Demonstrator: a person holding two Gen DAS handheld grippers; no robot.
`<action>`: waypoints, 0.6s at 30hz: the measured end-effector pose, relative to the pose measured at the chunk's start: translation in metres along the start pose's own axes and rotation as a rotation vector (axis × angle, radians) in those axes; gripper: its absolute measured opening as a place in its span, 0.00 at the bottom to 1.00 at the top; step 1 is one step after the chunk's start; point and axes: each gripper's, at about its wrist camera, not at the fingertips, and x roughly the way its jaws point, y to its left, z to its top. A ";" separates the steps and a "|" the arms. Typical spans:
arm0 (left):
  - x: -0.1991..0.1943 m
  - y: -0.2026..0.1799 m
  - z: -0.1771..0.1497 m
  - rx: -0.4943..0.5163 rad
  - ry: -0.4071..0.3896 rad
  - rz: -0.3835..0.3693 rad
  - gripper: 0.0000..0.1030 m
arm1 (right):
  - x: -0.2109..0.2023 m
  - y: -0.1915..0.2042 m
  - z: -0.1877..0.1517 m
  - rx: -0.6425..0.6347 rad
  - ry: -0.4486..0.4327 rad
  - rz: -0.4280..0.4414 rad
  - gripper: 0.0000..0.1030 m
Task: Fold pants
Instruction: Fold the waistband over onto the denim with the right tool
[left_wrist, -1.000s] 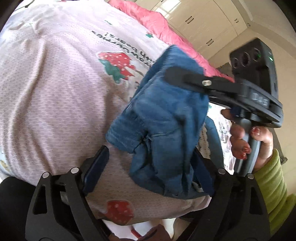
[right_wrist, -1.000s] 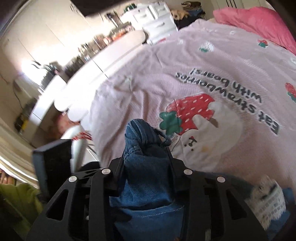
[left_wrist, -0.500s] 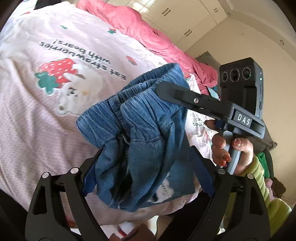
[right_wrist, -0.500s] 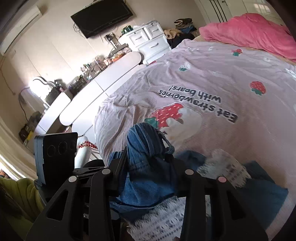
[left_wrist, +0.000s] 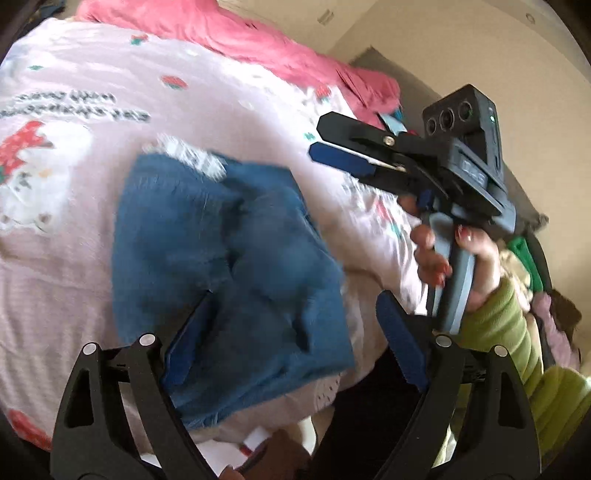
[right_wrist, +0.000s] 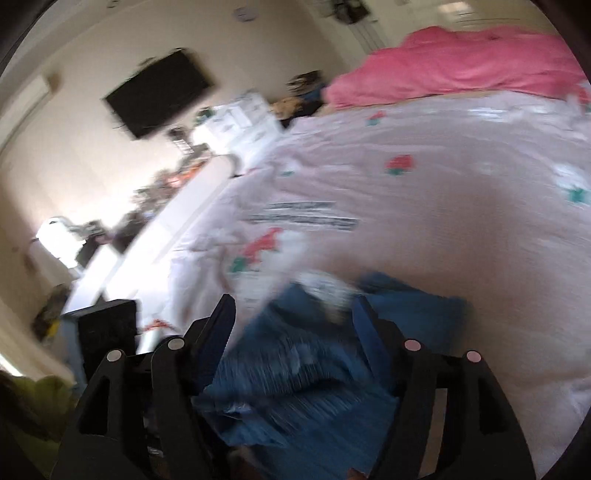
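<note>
Blue denim pants (left_wrist: 229, 258) with a white lace hem lie folded in a flat bundle on the pink strawberry bedspread (left_wrist: 74, 240) near the bed's front edge. My left gripper (left_wrist: 291, 314) is open above the near part of the pants. My right gripper (right_wrist: 295, 314) is open with the pants (right_wrist: 295, 376) lying between and below its fingers. In the left wrist view the right gripper (left_wrist: 321, 142) hangs open above the bed, right of the pants. Both views are motion-blurred.
A pink quilt (left_wrist: 240, 40) is heaped at the far end of the bed. A white dresser (right_wrist: 240, 118), a long white counter (right_wrist: 147, 243) with clutter and a wall TV (right_wrist: 159, 92) stand beyond the bed's left side. Clothes (left_wrist: 546, 306) pile at right.
Both grippers have opened and let go of the pants, which now lie folded on the bedspread. The right gripper has pulled away to the right and up.
</note>
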 end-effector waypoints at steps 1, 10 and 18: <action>0.004 -0.004 -0.003 0.005 0.014 -0.002 0.78 | -0.003 -0.002 -0.004 -0.002 0.002 -0.035 0.63; 0.012 -0.011 -0.015 0.068 0.040 0.034 0.81 | 0.033 0.005 -0.035 -0.109 0.185 -0.251 0.65; -0.002 -0.014 -0.020 0.069 0.035 0.025 0.81 | 0.031 -0.012 -0.045 -0.031 0.176 -0.265 0.68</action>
